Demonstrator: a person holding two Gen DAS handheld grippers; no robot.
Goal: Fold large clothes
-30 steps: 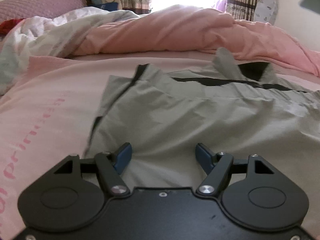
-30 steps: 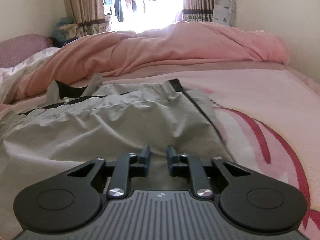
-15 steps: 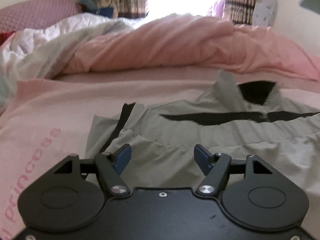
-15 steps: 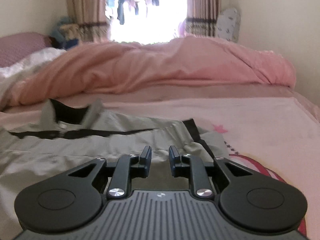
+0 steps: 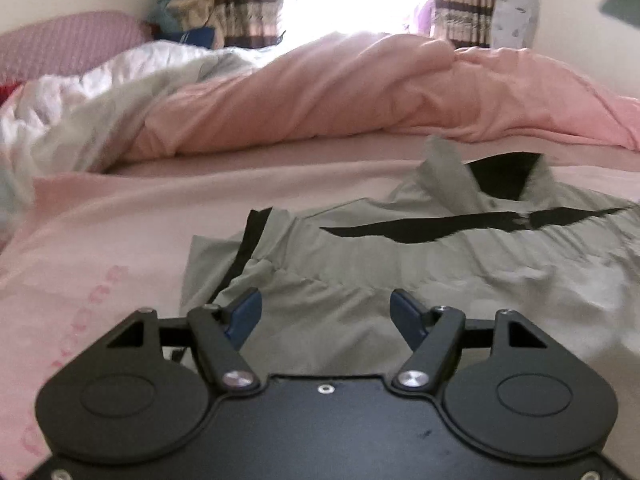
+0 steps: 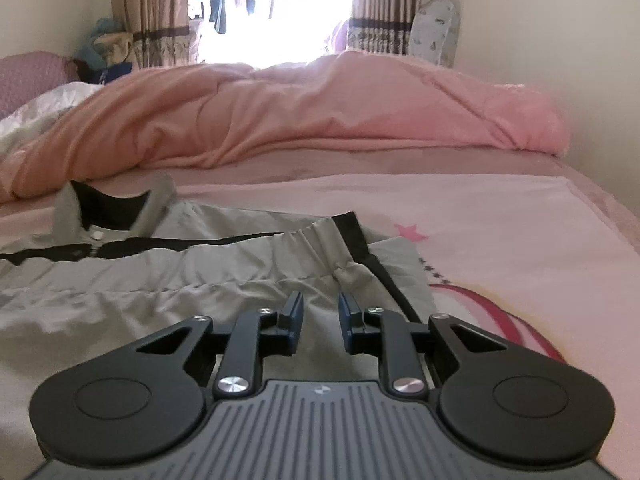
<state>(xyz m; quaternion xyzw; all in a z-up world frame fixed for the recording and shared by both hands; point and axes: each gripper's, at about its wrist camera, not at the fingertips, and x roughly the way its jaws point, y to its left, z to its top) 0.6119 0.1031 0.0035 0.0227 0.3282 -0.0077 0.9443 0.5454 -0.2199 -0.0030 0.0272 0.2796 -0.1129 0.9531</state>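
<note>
A grey collared shirt with black trim [image 5: 420, 264] lies spread on the pink bed sheet, collar toward the far side; it also shows in the right wrist view [image 6: 180, 276]. My left gripper [image 5: 325, 312] is open and empty over the shirt's left part, near its black-edged left side [image 5: 244, 256]. My right gripper [image 6: 321, 314] stands partly open with a narrow gap and holds nothing, over the shirt's right part near the black-edged right side [image 6: 360, 248].
A bunched pink duvet [image 5: 340, 96] lies across the far side of the bed, also in the right wrist view [image 6: 320, 112]. A white blanket [image 5: 80, 96] and a purple pillow [image 5: 60, 44] are at far left. A wall [image 6: 560, 60] runs along the right.
Both grippers have moved forward over the shirt toward its collar end. The right jaws have opened slightly. The left jaws stay open.
</note>
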